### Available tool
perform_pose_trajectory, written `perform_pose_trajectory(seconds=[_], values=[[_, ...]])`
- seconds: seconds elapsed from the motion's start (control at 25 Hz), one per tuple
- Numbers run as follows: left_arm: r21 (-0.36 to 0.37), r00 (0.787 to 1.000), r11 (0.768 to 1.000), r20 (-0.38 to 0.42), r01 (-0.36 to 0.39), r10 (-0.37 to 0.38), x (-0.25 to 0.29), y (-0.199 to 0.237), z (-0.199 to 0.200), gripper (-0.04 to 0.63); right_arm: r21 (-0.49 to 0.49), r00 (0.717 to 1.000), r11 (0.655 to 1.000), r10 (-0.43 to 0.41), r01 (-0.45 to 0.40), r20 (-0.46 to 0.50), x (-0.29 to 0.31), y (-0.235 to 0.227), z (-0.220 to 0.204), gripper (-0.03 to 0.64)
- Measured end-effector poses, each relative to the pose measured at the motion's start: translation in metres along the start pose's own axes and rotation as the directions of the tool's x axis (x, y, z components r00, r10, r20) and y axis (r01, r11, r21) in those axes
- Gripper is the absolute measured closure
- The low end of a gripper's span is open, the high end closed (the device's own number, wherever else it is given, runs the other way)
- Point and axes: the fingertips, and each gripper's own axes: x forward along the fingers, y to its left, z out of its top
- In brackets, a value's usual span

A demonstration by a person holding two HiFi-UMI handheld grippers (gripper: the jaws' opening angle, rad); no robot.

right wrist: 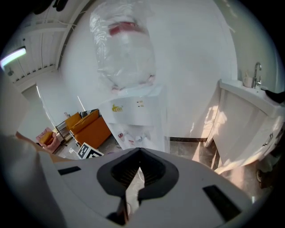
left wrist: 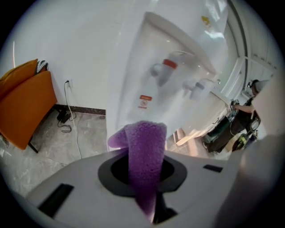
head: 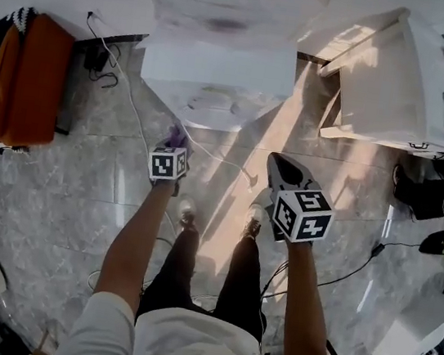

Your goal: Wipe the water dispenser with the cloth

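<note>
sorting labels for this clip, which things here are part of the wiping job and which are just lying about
Job: water dispenser; purple cloth, clamped in the left gripper.

Lying about: orange seat; white sink unit; floor cables.

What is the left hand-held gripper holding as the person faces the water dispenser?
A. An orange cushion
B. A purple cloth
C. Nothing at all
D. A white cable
B: the left gripper view shows a purple cloth pinched between the jaws of the left hand-held gripper, with the water dispenser just ahead.
</note>
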Motion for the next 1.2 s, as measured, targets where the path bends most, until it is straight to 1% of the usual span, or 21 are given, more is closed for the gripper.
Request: perform_pose_trajectory(seconds=[0.08,0.24,0.44,0.52,0.64,0.72,0.84,0.92,0.96,1.0,1.12,1.2], values=[[0.017,0.999,0.999,0.023,0.034,-0.035,-0.012,-0.034,0.001,0.540,-0.009,1.000,1.000,0.005,-0.005,0.007,-0.010,-0.011,0.005,0.606],[0.020,0.990,0.996,0.108,0.087,-0.089,-0.029,-0.105,0.025,0.540,-0.035,1.000,0.999,-0.004,0.004,0.025,-0.037,-0.041,0.018,0.606],[0.038,0.972,0.989,0.184,0.142,-0.146,-0.048,-0.192,0.058,0.540,-0.058,0.999,0.998,-0.010,0.012,0.041,-0.076,-0.078,0.030,0.606],[0.047,0.961,0.988,0.229,0.148,-0.155,-0.058,-0.221,0.077,0.540,-0.065,0.998,0.998,-0.011,0.015,0.055,-0.091,-0.092,0.039,0.606],[0.048,0.932,0.989,0.332,0.138,-0.146,-0.078,-0.250,0.116,0.540,-0.069,0.997,0.998,-0.003,0.008,0.075,-0.109,-0.107,0.049,0.606],[0.034,0.904,0.991,0.406,0.130,-0.132,-0.092,-0.262,0.142,0.540,-0.087,0.997,0.996,0.012,-0.005,0.078,-0.116,-0.112,0.052,0.606],[0.004,0.858,0.996,0.506,0.094,-0.083,-0.113,-0.276,0.176,0.540,-0.118,0.997,0.993,0.036,-0.027,0.074,-0.119,-0.117,0.052,0.606],[0.000,0.832,0.997,0.551,0.072,-0.060,-0.117,-0.284,0.190,0.540,-0.120,0.997,0.992,0.045,-0.036,0.066,-0.120,-0.122,0.048,0.606],[-0.006,0.827,0.998,0.560,0.064,-0.050,-0.116,-0.286,0.196,0.540,-0.120,0.997,0.992,0.048,-0.040,0.061,-0.120,-0.125,0.046,0.606],[-0.016,0.829,0.998,0.557,0.058,-0.039,-0.113,-0.286,0.200,0.540,-0.121,0.997,0.992,0.050,-0.043,0.057,-0.119,-0.128,0.045,0.606],[-0.043,0.854,0.998,0.520,0.035,-0.008,-0.097,-0.282,0.207,0.540,-0.125,0.997,0.991,0.053,-0.047,0.047,-0.116,-0.138,0.045,0.606],[-0.030,0.859,0.999,0.513,0.012,0.005,-0.090,-0.280,0.209,0.540,-0.128,0.998,0.991,0.055,-0.049,0.041,-0.112,-0.143,0.045,0.606]])
